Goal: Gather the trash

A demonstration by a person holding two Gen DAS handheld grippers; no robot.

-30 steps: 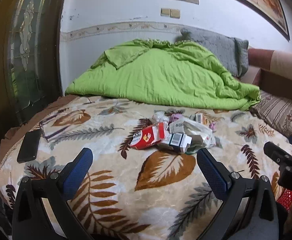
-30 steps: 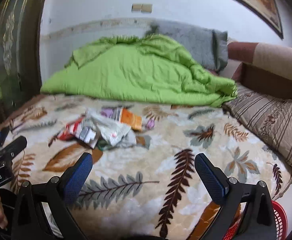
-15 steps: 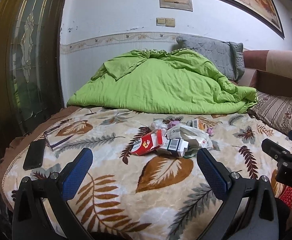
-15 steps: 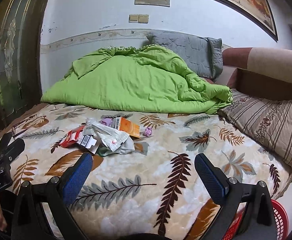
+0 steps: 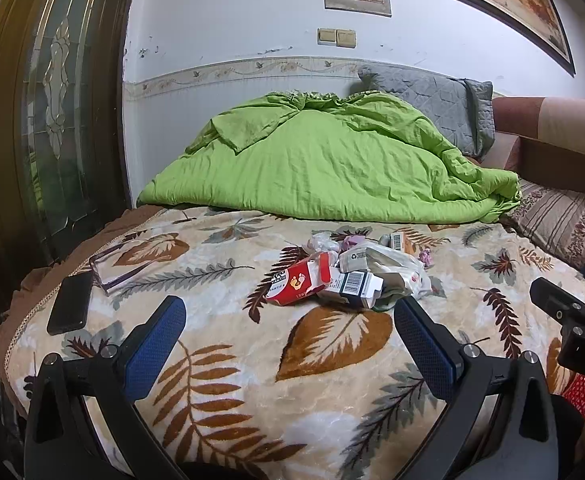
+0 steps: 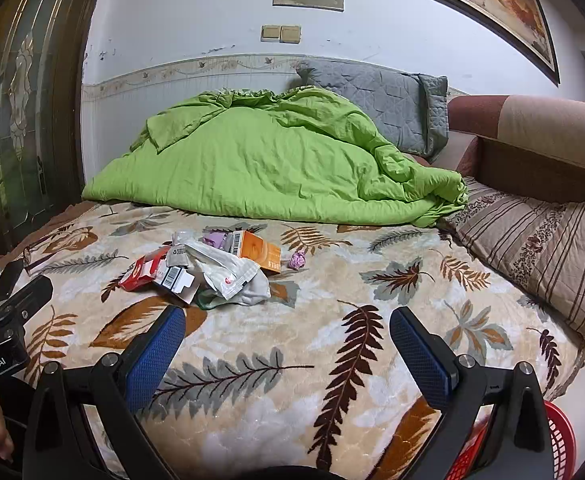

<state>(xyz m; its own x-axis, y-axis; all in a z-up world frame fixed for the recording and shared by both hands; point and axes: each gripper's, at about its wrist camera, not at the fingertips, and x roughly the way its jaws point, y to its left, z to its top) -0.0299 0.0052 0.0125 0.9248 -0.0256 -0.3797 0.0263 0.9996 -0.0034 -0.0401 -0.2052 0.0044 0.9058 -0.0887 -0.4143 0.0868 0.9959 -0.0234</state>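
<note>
A heap of trash lies mid-bed on the leaf-print blanket point(image 5: 332, 360): a red carton point(image 5: 298, 282), a barcode box point(image 5: 356, 286), a white plastic wrapper point(image 6: 228, 266), an orange box point(image 6: 258, 250) and a small purple wad point(image 6: 297, 260). My left gripper point(image 5: 288, 334) hovers open just short of the heap, nothing between its blue pads. My right gripper point(image 6: 286, 344) is also open and empty, to the right of the heap and nearer me. A red basket point(image 6: 556, 440) shows at the bed's lower right corner.
A crumpled green duvet point(image 5: 324, 164) and grey pillow point(image 5: 432, 100) fill the far side against the wall. A striped pillow point(image 6: 532, 248) lies at right. A black phone point(image 5: 70, 302) and glasses point(image 5: 112, 270) rest near the left edge, beside a glass-panelled door point(image 5: 52, 120).
Both views have tilted upward and steadied, showing more wall. The grippers stay open and the trash heap has not moved.
</note>
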